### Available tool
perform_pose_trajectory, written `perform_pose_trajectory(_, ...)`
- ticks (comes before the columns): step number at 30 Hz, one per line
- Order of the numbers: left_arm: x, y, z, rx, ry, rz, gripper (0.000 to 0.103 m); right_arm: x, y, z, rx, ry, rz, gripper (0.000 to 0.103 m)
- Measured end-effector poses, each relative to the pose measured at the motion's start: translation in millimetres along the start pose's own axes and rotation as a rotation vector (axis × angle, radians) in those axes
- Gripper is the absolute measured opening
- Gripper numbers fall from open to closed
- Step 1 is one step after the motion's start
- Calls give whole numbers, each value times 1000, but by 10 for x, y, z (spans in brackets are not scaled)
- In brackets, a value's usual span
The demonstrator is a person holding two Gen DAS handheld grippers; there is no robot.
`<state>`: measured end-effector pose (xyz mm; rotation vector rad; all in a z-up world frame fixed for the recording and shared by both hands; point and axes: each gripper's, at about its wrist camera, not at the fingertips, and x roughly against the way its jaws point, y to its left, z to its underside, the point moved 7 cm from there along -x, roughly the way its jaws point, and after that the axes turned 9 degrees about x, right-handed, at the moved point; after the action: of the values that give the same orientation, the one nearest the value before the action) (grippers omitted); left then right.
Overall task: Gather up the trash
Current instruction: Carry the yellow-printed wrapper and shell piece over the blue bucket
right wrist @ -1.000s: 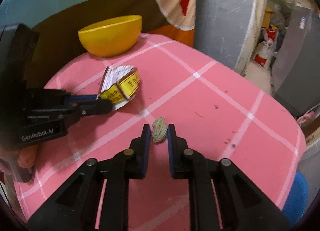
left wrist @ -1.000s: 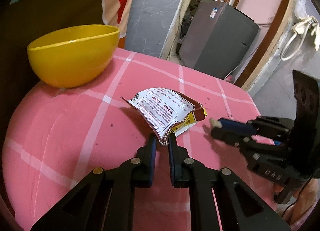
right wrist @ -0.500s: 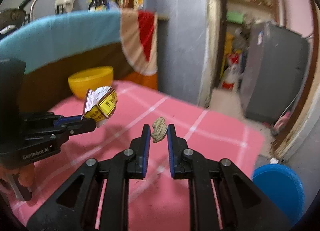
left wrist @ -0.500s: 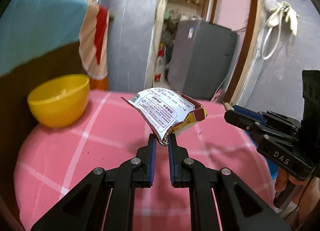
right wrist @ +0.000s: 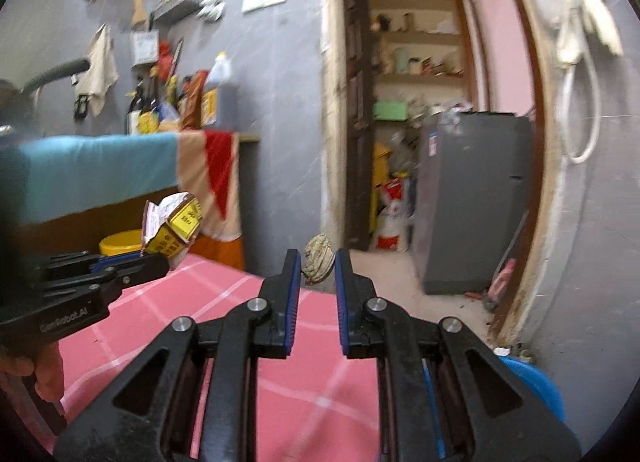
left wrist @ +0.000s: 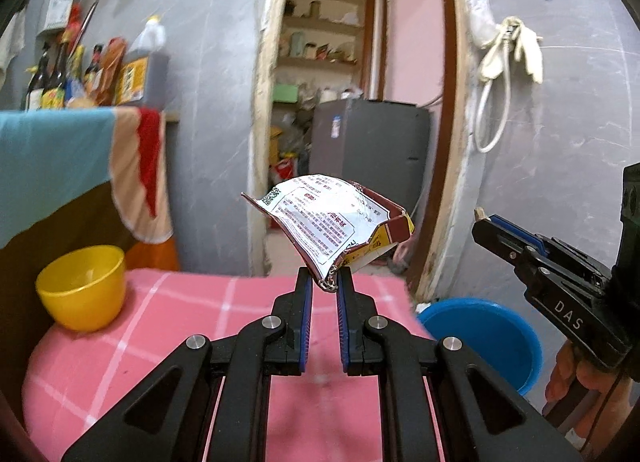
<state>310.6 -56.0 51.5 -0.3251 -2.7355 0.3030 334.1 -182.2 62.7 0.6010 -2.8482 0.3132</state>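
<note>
- Nearest in the left wrist view, the left gripper [left wrist: 322, 284] has its jaws clamped on the lower corner of a torn snack wrapper [left wrist: 326, 228], which stands up off the tips, clear of the bench [left wrist: 168, 326].
- In the right wrist view the right gripper [right wrist: 317, 267] has its jaws closed on a small crumpled brownish scrap [right wrist: 319, 258], pinched at the very tips and likewise held in the air.
- Each gripper shows in the other's view: the right one at the right edge of the left view, the left one with its wrapper at the left of the right view. They are well apart.
- Below both lies the pink checked bench, with a yellow bowl [left wrist: 80, 288] standing at its far left corner.
- Past the bench's right edge, on the floor, sits a blue bin [left wrist: 486, 336], open at the top.
- Farther off are a draped cloth [left wrist: 60, 166], a doorway and a grey cabinet [left wrist: 370, 150].
- The step in hand looks like the carry: both pieces are picked up and lifted, not yet dropped.
- The next move, I judge, calls for swinging each gripper right and down until it hangs over the bin's opening, then parting the jaws. The light wrapper may cling or drift, so a low release seems wise.
</note>
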Motion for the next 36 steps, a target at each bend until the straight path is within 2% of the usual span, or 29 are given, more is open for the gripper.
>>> perform_pose_trajectory(11,-87,-749,-58,-63,-48,111,9,541,-688,54,-39,-78,183,20)
perform_pose_trajectory(19,-247,-1190,8,-83,-30,176,9,789,-1067,225,-65,-66,262,20)
perform_pose_trajectory(28,-541,-1557,161,-81,56,222,9,829,-1316,528,-88,24,277,20)
perform_pose_trajectory(36,-870,-1695,360,-41,200,236,10,730,-1502,763,-136,113,256,21)
